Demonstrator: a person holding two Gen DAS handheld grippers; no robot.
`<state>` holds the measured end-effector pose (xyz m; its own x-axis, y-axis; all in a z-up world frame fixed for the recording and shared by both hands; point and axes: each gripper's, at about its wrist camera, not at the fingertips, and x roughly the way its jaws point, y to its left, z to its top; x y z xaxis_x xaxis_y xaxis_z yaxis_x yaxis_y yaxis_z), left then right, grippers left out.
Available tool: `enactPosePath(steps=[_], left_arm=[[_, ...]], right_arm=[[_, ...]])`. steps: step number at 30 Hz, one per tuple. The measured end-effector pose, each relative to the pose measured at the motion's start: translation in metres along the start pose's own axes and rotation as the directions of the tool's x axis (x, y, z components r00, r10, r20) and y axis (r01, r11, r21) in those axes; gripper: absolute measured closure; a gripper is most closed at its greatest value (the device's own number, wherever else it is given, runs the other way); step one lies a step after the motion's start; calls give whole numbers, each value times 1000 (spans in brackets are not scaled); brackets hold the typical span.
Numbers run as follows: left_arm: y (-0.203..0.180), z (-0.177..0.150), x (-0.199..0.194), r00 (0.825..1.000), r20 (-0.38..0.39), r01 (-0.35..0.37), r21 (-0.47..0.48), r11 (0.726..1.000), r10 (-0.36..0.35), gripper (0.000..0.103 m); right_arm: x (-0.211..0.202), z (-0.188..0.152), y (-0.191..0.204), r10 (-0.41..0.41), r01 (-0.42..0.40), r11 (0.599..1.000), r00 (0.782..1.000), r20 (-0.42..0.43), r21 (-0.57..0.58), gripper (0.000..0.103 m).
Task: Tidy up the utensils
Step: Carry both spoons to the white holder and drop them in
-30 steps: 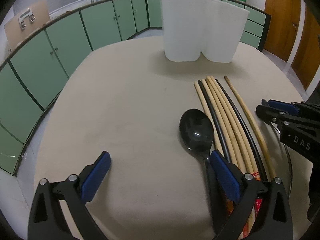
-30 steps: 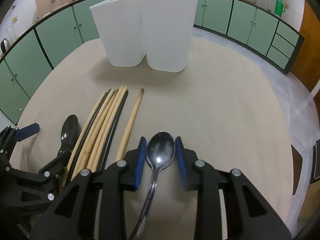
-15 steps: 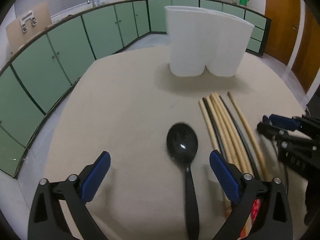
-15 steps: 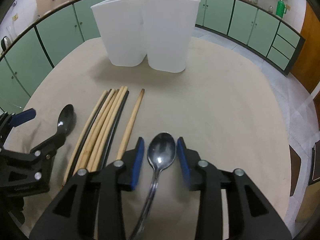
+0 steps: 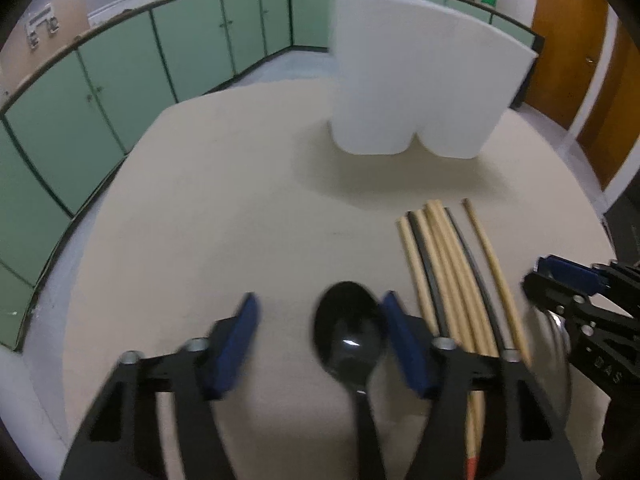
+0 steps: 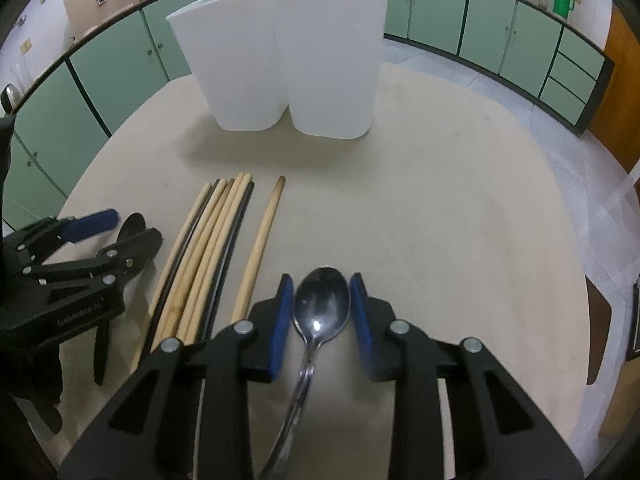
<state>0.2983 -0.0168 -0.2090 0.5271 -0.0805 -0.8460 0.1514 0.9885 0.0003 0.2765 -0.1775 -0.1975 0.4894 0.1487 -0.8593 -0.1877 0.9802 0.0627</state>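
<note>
A black plastic spoon (image 5: 350, 344) lies on the beige table between the fingers of my left gripper (image 5: 320, 340). The jaws are partly closed, the right pad beside the bowl, the left pad still apart. My right gripper (image 6: 320, 312) is shut on a metal spoon (image 6: 320, 312) and holds it by the bowl. A bundle of wooden and black chopsticks (image 5: 448, 272) lies between the two grippers; it also shows in the right wrist view (image 6: 208, 252). A white two-compartment holder (image 6: 288, 60) stands at the back of the table, also in the left wrist view (image 5: 416, 80).
The round beige table (image 6: 440, 200) ends near green cabinets (image 5: 120, 80) on the left and back. A wooden door (image 5: 568, 48) is at the right. The left gripper (image 6: 72, 264) shows at the left of the right wrist view.
My left gripper has moved right over the black spoon and its jaws have narrowed around the bowl. My right gripper keeps its hold on the metal spoon and has barely moved.
</note>
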Motion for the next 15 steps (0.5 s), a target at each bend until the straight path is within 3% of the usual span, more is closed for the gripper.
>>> enactPosePath(steps=[1,2,5,8,12,15], left_arm=[[-1,0,-2,1000,3,19,1,1000,-19,64],[-1,0,-3,999,5,32,-1,999,-32,68],[-2,3,-14,996,38,87,-24,996,-86,68],[-1,4,-36,986,125,111,-29,993,-107,68],[-1,13,-71,952,289,111,-20,994,-101,68],[-3,25,-94,909,407,98,-10,995,-86,68]], right_arm=[[-2,0,-1,5,-5,1000,1000,10,3,75],[-6,0,-2,8,-8,1000,1000,27,3,75],[-23,1,0,-1,3,1000,994,111,-18,75],[-43,4,-1,7,1,999,980,200,-39,75],[-71,17,-2,24,-6,998,952,305,-59,76],[-99,30,-6,40,-14,998,917,397,-69,76]])
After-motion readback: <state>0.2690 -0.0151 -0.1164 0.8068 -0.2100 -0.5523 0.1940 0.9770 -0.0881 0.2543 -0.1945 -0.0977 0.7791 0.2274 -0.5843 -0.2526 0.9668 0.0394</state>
